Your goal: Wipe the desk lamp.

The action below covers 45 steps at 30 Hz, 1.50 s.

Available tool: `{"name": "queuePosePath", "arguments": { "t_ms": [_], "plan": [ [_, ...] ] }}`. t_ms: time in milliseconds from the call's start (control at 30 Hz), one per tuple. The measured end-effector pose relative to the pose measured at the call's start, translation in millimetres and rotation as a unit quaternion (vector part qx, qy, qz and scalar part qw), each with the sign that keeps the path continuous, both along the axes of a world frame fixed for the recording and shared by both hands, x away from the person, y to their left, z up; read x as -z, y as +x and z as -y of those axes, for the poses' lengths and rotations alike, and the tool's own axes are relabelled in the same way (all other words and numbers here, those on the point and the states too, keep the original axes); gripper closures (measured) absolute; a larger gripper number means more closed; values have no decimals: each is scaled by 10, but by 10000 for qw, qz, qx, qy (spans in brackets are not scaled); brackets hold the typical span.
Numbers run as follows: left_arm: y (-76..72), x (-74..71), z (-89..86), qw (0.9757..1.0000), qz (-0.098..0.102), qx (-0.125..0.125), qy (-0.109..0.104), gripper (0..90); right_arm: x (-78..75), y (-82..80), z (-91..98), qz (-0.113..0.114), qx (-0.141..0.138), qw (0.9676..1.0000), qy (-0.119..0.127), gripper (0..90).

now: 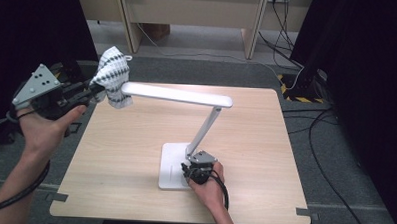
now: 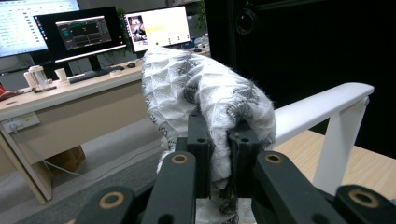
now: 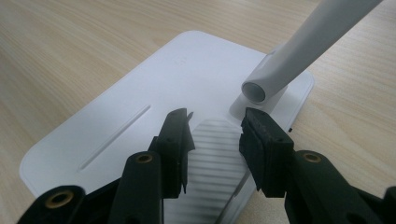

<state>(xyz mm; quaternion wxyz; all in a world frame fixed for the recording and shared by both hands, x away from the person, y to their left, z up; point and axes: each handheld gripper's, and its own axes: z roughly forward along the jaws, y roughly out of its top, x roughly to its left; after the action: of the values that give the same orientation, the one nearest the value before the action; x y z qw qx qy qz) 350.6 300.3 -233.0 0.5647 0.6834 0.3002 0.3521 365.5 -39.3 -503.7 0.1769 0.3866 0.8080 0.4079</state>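
A white desk lamp stands on the wooden table (image 1: 255, 144), its flat base (image 1: 170, 163) near the front and its slanted arm (image 1: 204, 129) carrying a long head (image 1: 177, 95). My left gripper (image 1: 94, 91) is held off the table's left rear corner, shut on a white cloth with a dark pattern (image 1: 112, 76). The cloth touches the left end of the lamp head. In the left gripper view the cloth (image 2: 205, 93) bulges above the left gripper (image 2: 222, 135), with the head (image 2: 322, 105) behind it. My right gripper (image 1: 190, 173) rests open on the base (image 3: 154, 88), beside the arm's foot (image 3: 303, 42).
A pale desk frame (image 1: 190, 11) stands on the floor behind the table, with cables (image 1: 289, 40) at the back right. Black curtains hang on both sides. In the left gripper view a desk with monitors (image 2: 84, 30) stands farther off.
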Motion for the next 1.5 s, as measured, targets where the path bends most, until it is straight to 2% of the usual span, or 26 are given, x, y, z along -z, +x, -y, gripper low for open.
{"name": "queuePosePath", "arguments": {
  "t_ms": [200,433,500,600,1033,1500],
  "plan": [
    [8,-46,89,9999,33,121,67,812,0,-2,-1,-11,11,10000,5,612],
    [24,-30,181,9997,17,204,160,811,-1,2,-6,18,-8,10000,-25,612],
    [28,-37,201,9995,24,220,228,810,-1,2,-5,17,-5,10000,-28,612],
    [17,-60,244,9987,167,202,431,809,0,2,-7,21,-5,10000,-21,612],
    [32,-116,363,9977,284,339,511,809,1,2,-13,7,7,10000,2,614],
    [130,-64,536,9969,4,480,627,810,2,11,-33,6,-23,10000,18,615]
  ]
}}
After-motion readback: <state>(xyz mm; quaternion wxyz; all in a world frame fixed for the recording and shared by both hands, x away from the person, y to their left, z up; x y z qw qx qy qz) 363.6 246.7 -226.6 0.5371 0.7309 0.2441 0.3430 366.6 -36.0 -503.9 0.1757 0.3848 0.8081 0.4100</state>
